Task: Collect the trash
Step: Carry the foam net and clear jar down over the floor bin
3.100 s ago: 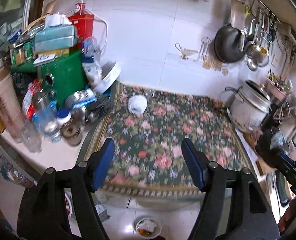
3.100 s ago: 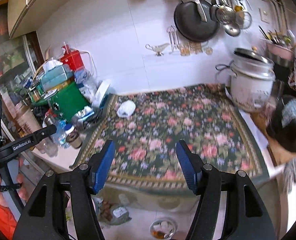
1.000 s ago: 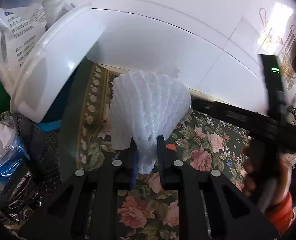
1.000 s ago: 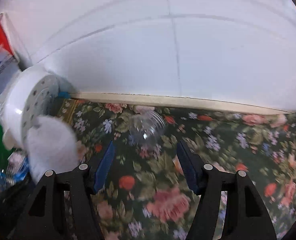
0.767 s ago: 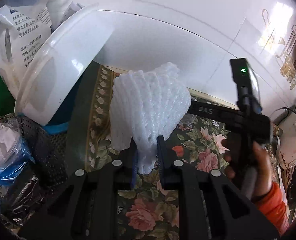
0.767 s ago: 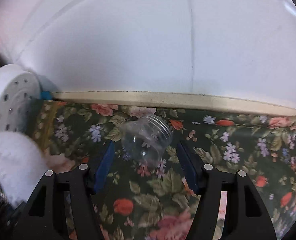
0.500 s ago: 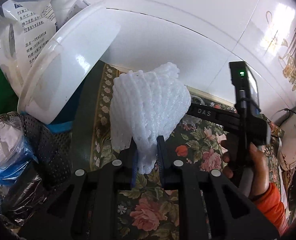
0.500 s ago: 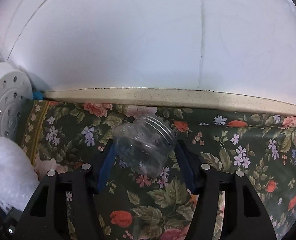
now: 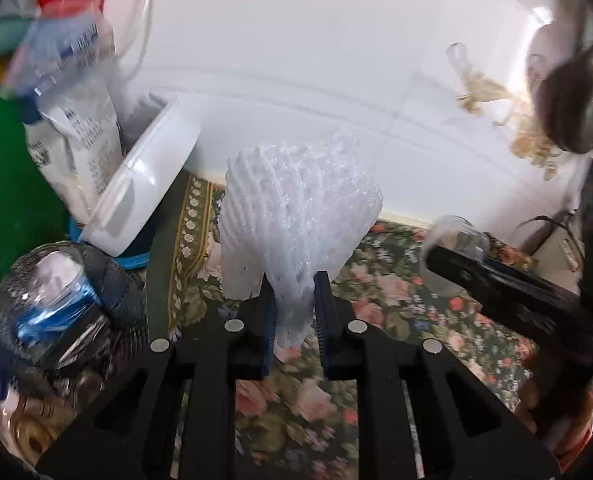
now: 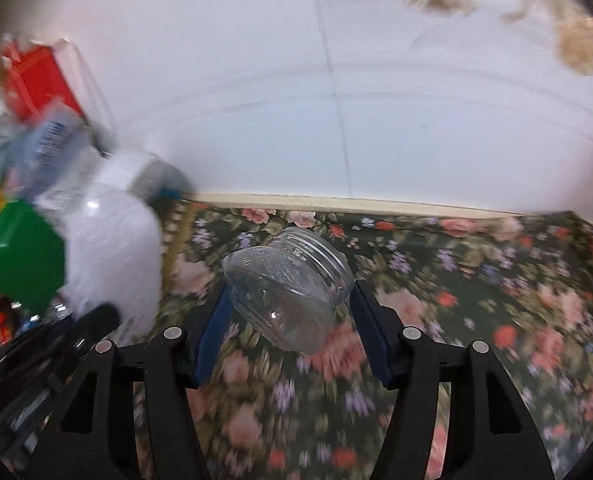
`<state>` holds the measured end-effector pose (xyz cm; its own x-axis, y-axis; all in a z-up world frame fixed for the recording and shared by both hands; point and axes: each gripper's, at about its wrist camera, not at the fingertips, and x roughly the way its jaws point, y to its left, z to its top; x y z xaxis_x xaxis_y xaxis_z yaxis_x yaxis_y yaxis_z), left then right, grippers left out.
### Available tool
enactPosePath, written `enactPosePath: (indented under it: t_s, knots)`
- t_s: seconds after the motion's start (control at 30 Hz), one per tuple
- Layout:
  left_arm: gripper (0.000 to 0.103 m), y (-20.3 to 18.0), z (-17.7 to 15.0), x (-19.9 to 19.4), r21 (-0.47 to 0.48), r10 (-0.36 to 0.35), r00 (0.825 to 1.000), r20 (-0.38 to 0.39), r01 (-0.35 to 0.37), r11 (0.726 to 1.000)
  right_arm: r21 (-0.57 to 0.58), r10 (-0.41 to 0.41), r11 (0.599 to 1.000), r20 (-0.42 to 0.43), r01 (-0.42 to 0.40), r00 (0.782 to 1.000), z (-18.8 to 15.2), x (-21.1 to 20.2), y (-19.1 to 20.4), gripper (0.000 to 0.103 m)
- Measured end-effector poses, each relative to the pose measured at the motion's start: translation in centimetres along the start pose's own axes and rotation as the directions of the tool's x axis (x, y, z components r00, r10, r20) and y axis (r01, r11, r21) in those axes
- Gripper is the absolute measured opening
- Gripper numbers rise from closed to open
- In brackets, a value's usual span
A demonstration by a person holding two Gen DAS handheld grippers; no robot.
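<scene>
Holding trash in both grippers

Left gripper (image 9: 294, 312): jaws nearly closed, pinching white foam net (image 9: 296, 224) above the floral cloth (image 9: 396, 300) on the counter. Right gripper (image 10: 290, 320): jaws partway open, clamped on clear plastic jar (image 10: 288, 288), tilted, mouth toward wall (image 10: 296, 80).

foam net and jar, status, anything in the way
Left hand-held gripper shut on foam net. Right hand-held gripper shut on jar. Nothing blocking.

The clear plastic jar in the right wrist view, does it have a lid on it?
No, the clear plastic jar shows a bare threaded mouth with no lid while it sits between the right tongs.
</scene>
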<state>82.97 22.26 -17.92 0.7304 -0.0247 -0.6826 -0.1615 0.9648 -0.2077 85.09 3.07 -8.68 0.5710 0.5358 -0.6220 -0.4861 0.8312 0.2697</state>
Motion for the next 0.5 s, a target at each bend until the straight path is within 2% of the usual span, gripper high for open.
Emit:
enactPosePath:
  t_s: [0.1, 0.27, 0.5]
  knots:
    - [0.017, -1.8, -1.3, -3.3, -0.004, 0.016, 0.999, 0.038, -0.016, 1.000, -0.010, 0.011, 1.000, 0.050, -0.010, 0.999, -1.9, -5.5, -0.2, 0.057]
    - [0.017, -5.2, -5.4, -9.2, -0.027, 0.037, 0.996, 0.075, -0.035, 0.999, -0.027, 0.045, 0.999, 0.089, -0.043, 0.995, -5.6, -11.8, -0.9, 0.057]
    - [0.017, -9.6, -10.8, -17.2, -0.018, 0.065, 0.993, 0.096, -0.064, 0.998, -0.076, 0.073, 0.995, 0.091, -0.066, 0.993, -10.6, -17.5, -1.5, 0.057]
